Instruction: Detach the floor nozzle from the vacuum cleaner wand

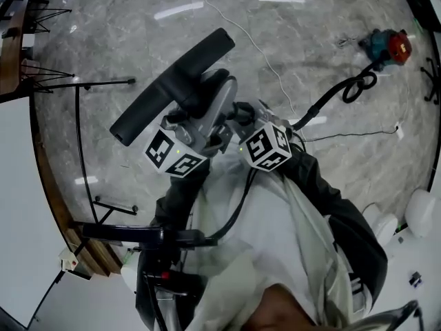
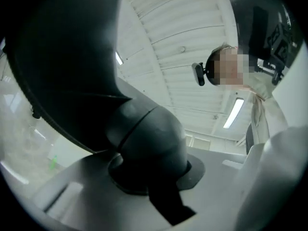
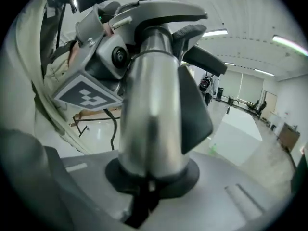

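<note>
Nearest to the body, both tools sit side by side at chest height. The right gripper is clenched on the silver wand, which stands upright between its jaws. Just beside it, the left gripper is clamped on the dark, rounded swivel neck of the floor nozzle. The nozzle's long black head sticks out beyond both tools, held in the air over the marble floor.

The likeliest trouble lies at the left grip. The neck is smooth and domed, so a straight pull may slide the jaws off it instead of parting the joint. It also looks like a swivel, so a twist could turn only the neck and leave the coupling seated. No view shows a release catch; if there is one and it stays engaged, pulling harder will only strain both grips.

If the joint gives suddenly, the two hands will fly apart. The heavy head could then lever out of the left jaws and drop onto the hard floor.

Farther out, the black hose loops towards the teal and red vacuum cleaner body, with a white cable trailing across the floor. A sharp tug on the wand could drag the hose and pull that body along.
</note>
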